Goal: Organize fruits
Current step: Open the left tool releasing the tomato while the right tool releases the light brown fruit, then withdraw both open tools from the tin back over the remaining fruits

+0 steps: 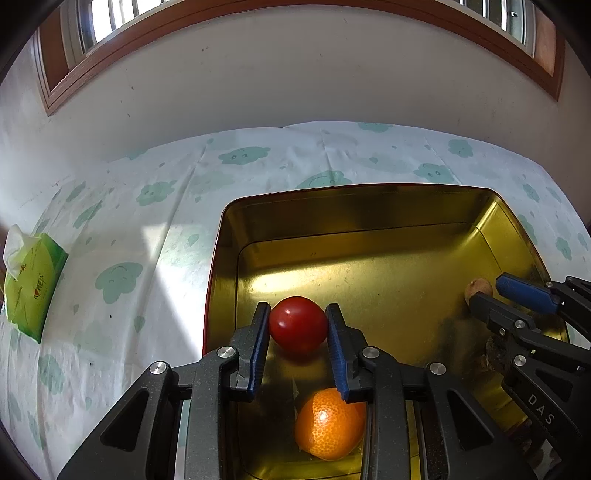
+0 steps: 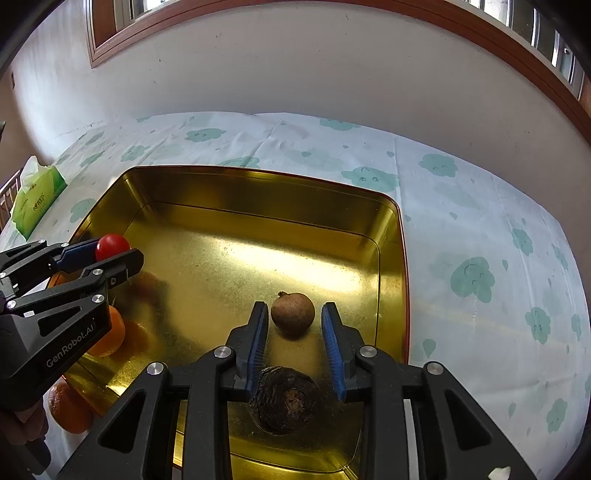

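Inside shallow gold metal tin point(image 1: 369, 236), left hand-held gripper point(image 1: 297, 325) pinched round red tomato point(image 1: 297, 324) for placing; right hand-held gripper point(image 2: 293, 325) stood narrowly parted around small brown fruit point(image 2: 292, 313), apparently released.

Daylight from the windows point(image 1: 110, 22) glares off the gold tin point(image 2: 258, 258); fisheye bending and dark corners frame sharp views.

The right tool point(image 2: 294, 325) straddles a small brown fruit point(image 2: 293, 313) on the gold tray point(image 2: 258, 236), pads clear of it.
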Demonstrator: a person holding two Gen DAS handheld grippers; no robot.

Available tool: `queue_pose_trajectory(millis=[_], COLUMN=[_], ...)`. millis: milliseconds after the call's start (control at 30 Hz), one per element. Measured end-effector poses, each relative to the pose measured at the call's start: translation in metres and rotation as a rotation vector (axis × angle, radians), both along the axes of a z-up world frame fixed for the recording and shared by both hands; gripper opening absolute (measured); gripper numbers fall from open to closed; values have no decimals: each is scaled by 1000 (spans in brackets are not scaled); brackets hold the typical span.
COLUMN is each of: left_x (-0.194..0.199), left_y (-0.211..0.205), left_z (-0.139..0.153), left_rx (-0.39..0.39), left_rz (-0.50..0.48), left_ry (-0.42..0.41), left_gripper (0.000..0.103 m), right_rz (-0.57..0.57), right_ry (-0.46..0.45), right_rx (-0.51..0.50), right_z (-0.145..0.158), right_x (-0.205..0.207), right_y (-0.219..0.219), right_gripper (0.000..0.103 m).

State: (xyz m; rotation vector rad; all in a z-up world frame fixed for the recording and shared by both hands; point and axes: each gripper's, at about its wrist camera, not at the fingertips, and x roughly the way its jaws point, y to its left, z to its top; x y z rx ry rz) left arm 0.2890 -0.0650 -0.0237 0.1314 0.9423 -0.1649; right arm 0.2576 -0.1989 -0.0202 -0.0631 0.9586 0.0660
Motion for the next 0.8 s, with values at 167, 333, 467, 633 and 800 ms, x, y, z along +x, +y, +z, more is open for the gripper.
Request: queue_pose_trajectory(millis=[167,333,467,633,800], left_x=[-7,-16,-28,-45,-62], left_y=[1,4,7,9,11], left_z=[7,17,27,40,49], left_rx=[-1,-3,-8,-9,-11], left_rz=[2,1,1,1,7], left_ry=[-21,-40,-58,-93,-100], left_gripper=[44,44,44,44,45], right_rz=[-3,-6,-6,-1,-1], right_ry=[-17,-42,-67,-97,-122], right_rx=[-2,12,19,33,44], right_z=[6,18,31,46,57], right_x=[-6,-16,-25,-39,-57], right_y=[-1,-2,-1,2,6], right_gripper=[36,36,36,36,36])
